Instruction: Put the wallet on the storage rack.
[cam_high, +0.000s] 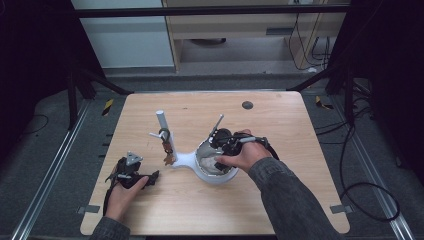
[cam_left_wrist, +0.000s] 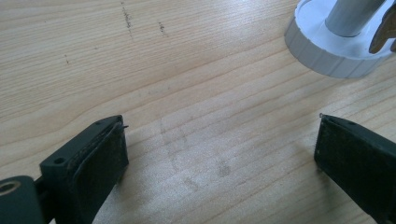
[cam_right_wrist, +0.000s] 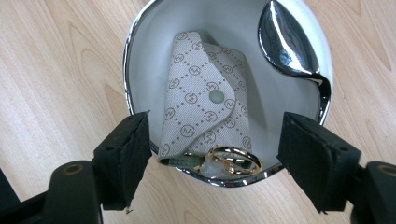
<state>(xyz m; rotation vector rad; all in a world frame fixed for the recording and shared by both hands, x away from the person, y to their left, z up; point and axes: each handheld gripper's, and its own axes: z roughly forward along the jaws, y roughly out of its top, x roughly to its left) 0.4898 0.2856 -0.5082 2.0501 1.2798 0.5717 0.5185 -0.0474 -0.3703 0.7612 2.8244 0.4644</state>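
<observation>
A white stand has a round bowl (cam_high: 207, 176) joined to an upright grey post (cam_high: 162, 122) with hooks, from which a small brown trinket (cam_high: 168, 152) hangs. In the bowl (cam_right_wrist: 135, 51) lies a beige patterned key pouch (cam_right_wrist: 203, 107) with a green snap and a gold ring (cam_right_wrist: 229, 161) at its near end. My right gripper (cam_right_wrist: 215, 126) hovers over the bowl, its jaws apart on either side of the pouch with the pads clear of it. At the table's left my left gripper (cam_high: 150, 177) rests low, open over bare wood (cam_left_wrist: 222, 121).
In the left gripper view the stand's white round base (cam_left_wrist: 327, 51) and post (cam_left_wrist: 350, 16) sit just ahead to the right. A dark round plug (cam_high: 247, 105) marks the table's far side. The wooden tabletop (cam_high: 280, 200) has free room in front.
</observation>
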